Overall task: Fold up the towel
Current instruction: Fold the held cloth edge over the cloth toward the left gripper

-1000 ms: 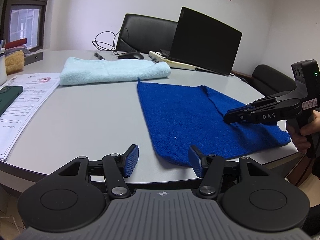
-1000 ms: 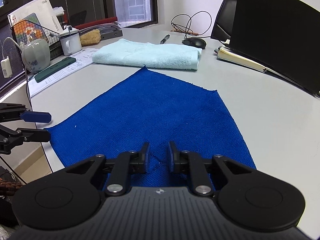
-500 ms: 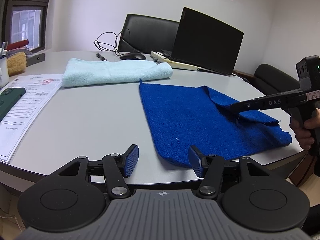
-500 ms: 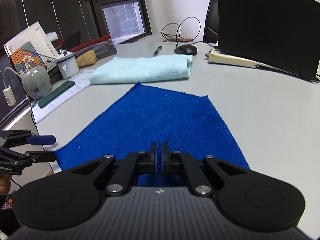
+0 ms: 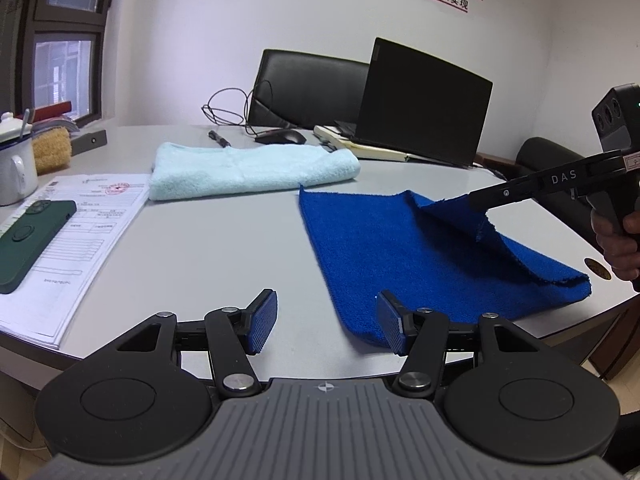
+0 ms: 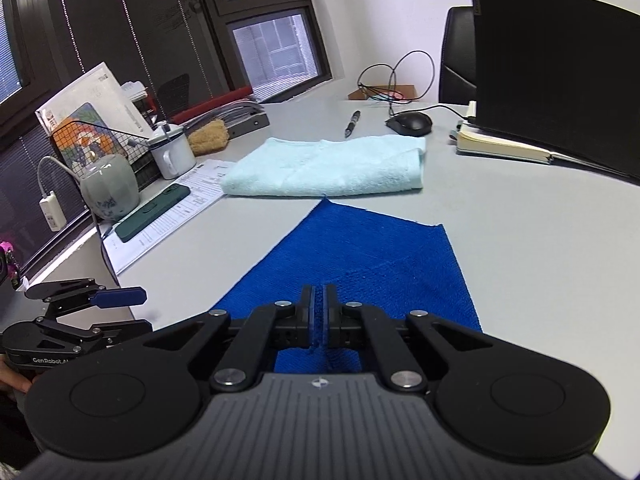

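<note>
Currently, the blue towel (image 5: 400, 252) lay spread on the grey table (image 5: 224, 248), with its far corner just beside the folded light-blue towel (image 5: 248, 168) and its near edge at the table rim. The right tongs (image 6: 319, 312) were pressed together on a corner of the blue towel, and that corner was raised clear of the table, so the cloth sloped down from the grip to the part lying flat. The left tongs (image 5: 326, 320) stood wide apart and held nothing; they hovered at the table rim, with one blue pad (image 5: 390, 326) just beside the near left corner of the blue towel.

The step in hand appeared to be the start of the first fold, with only one corner secured. To do it well, the left tongs should close on the near left corner of the blue towel, taking only a small bite of fabric at the edge. Both corners should then be lifted to an equal height and carried together toward the far edge beside the light-blue towel. Uneven lift would probably skew the fold line. The cloth looked soft and limp, so a moderate pace would help the free part stay flat. The papers (image 5: 76, 240) and green phone (image 5: 30, 236), well left of the blue towel, were unlikely to interfere.
</note>
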